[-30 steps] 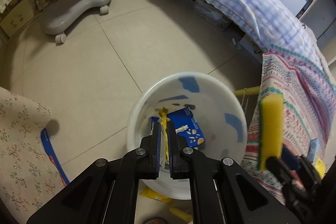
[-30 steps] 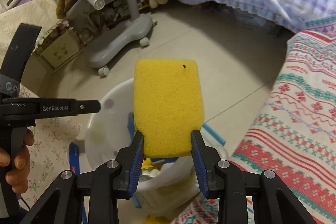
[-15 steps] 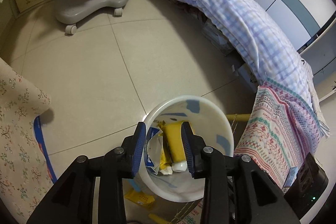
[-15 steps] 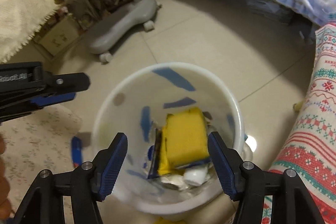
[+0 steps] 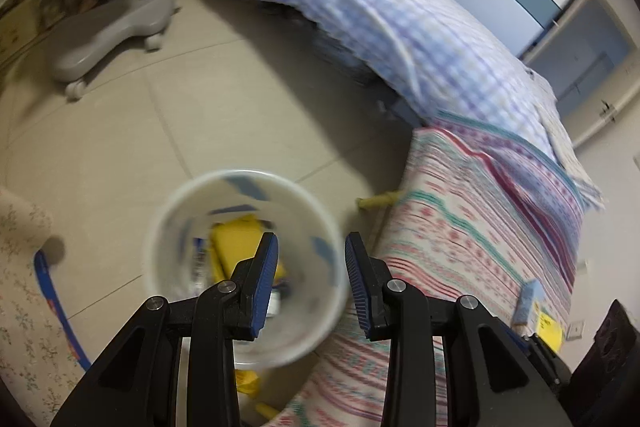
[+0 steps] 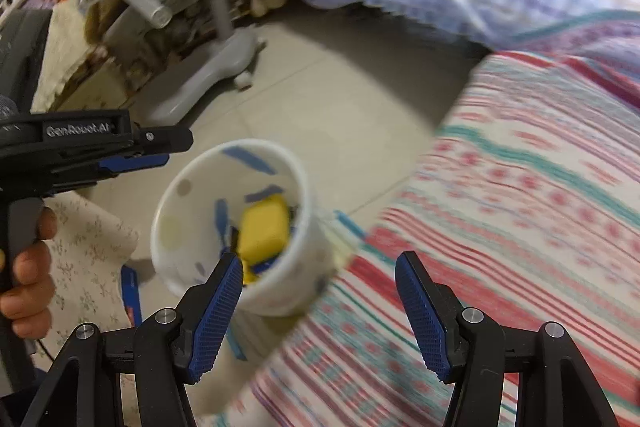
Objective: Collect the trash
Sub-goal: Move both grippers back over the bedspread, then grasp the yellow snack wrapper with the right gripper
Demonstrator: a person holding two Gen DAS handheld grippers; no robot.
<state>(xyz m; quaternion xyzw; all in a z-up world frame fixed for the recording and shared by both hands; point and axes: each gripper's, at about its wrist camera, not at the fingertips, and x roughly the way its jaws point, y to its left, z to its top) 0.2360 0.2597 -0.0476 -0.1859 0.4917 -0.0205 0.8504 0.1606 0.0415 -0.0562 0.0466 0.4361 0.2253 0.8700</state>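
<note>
Hovering over a white bin (image 5: 244,267), the left gripper (image 5: 308,283) has its jaws spread and empty. Both views are blurred. The bin stands on the tiled floor (image 5: 224,99), its open mouth under and left of the left jaws; the right jaw sits past its rim, over the striped bedcover (image 5: 488,227).

Yellow sponge (image 5: 236,243) lies inside the bin, just ahead of the left jaw's tip, on top of other trash too smeared to name. Blue marks show on the bin's inner wall.

Right gripper (image 6: 320,311): jaws spread wide, nothing between them. Bin (image 6: 236,227) sits ahead of and left of these jaws, tilted in this view, sponge (image 6: 266,231) visible inside, just beyond the left jaw's tip. Striped bedcover (image 6: 520,211) fills the space ahead of the right jaw.

Left gripper (image 6: 168,145) also shows at far left of the right view, held by a hand (image 6: 28,279). Checked quilt (image 5: 384,11) and a grey chair base (image 5: 116,35) lie well beyond the jaws.
</note>
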